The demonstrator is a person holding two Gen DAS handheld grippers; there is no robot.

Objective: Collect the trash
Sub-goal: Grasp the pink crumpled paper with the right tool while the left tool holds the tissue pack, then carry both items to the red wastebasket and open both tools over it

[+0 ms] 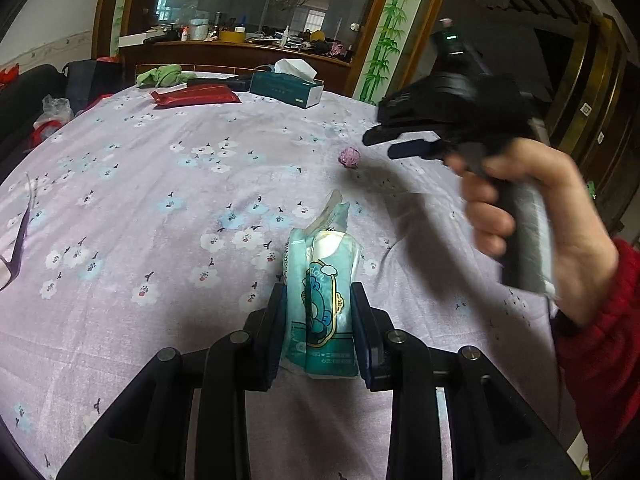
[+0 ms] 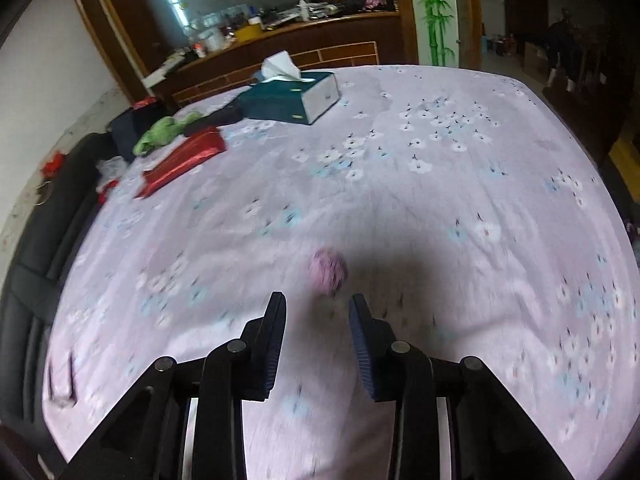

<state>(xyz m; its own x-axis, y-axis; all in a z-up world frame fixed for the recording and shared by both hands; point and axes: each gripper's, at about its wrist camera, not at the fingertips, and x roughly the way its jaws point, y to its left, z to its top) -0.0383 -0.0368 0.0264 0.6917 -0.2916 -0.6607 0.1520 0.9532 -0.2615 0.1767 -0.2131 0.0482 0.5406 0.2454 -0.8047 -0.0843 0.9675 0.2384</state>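
My left gripper (image 1: 319,296) is shut on a teal tissue packet (image 1: 322,304) with a cartoon print, held upright over the flowered tablecloth (image 1: 160,184). A small crumpled pink ball (image 1: 349,157) lies on the cloth further out. In the left wrist view my right gripper (image 1: 380,145) hovers just right of the ball, held by a hand (image 1: 520,204) in a red sleeve. From the right wrist view, the right gripper (image 2: 318,306) stands open with nothing between its fingers, and the pink ball (image 2: 327,272) lies just ahead of the fingertips, blurred.
A dark green tissue box (image 1: 286,88) (image 2: 290,96), a red packet (image 1: 196,94) (image 2: 184,160) and a green cloth (image 1: 164,74) lie at the table's far side. Dark seats (image 2: 36,272) and bags stand at the left edge. A wooden sideboard (image 1: 240,54) lies behind.
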